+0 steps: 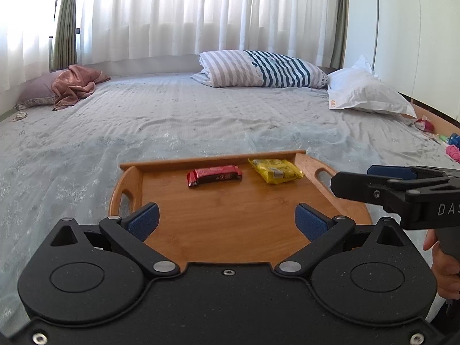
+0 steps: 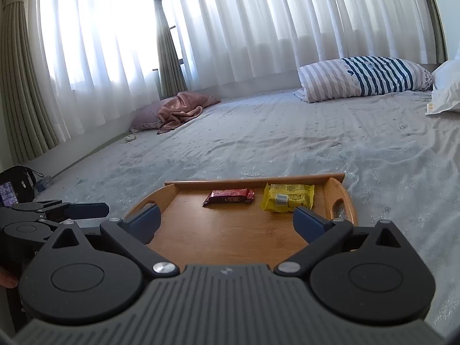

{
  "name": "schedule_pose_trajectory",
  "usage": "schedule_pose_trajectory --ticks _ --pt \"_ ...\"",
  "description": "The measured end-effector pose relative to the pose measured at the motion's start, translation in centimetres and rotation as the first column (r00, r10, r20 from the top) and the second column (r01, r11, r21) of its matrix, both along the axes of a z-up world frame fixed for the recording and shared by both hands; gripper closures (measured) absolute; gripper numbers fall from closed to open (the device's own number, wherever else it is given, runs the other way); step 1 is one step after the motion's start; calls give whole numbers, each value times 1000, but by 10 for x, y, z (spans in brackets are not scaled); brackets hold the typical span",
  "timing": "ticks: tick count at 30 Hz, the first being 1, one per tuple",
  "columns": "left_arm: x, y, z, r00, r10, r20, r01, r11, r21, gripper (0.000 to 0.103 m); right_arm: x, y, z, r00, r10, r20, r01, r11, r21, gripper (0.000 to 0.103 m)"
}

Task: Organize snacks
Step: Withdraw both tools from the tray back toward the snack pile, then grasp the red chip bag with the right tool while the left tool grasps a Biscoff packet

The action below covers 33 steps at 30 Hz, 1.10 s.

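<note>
A wooden tray (image 1: 230, 215) with cut-out handles lies on the bed; it also shows in the right wrist view (image 2: 230, 230). On its far part lie a red snack bar (image 1: 214, 176) (image 2: 229, 197) and, to its right, a yellow snack packet (image 1: 275, 170) (image 2: 287, 197). My left gripper (image 1: 227, 220) is open and empty over the tray's near part. My right gripper (image 2: 227, 221) is open and empty over the tray's near part too; it shows at the right in the left wrist view (image 1: 382, 178). The left gripper shows at the left in the right wrist view (image 2: 72, 210).
The tray sits on a wrinkled pale blue bedsheet (image 1: 201, 120). A striped pillow (image 1: 258, 69), a white pillow (image 1: 365, 92) and a pink cloth (image 1: 74, 86) lie at the far side by white curtains. Small toys (image 1: 448, 141) lie at the right bed edge.
</note>
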<state>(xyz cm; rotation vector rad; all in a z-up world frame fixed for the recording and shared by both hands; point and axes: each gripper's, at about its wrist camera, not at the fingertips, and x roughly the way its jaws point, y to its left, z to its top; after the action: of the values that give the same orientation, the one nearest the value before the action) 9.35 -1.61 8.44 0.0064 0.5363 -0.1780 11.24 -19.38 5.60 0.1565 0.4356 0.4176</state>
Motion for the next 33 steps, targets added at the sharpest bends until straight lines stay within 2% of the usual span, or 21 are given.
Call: schedule_pose_trajectory --ticks 3,12,19,26,33 --pt "-9 1 -10 1000 1 -11 0 1000 3 2 -10 2 -6 1000 -21 8 21 1000 -18 0" --pt "-37 -1 -32 999 44 30 -46 997 59 2 -41 17 -24 995 -69 68 75 993 -89 0" --pt "-57 -3 -51 999 41 30 -43 994 101 2 -65 36 -36 984 -98 149 124 976 -177 0" --pt "-70 1 -62 999 45 25 -48 988 149 2 -85 42 -51 976 -153 158 182 965 -188 0" --pt "-82 13 -68 999 40 -1 -39 990 139 20 -102 43 -64 972 -199 128 218 963 -161 2"
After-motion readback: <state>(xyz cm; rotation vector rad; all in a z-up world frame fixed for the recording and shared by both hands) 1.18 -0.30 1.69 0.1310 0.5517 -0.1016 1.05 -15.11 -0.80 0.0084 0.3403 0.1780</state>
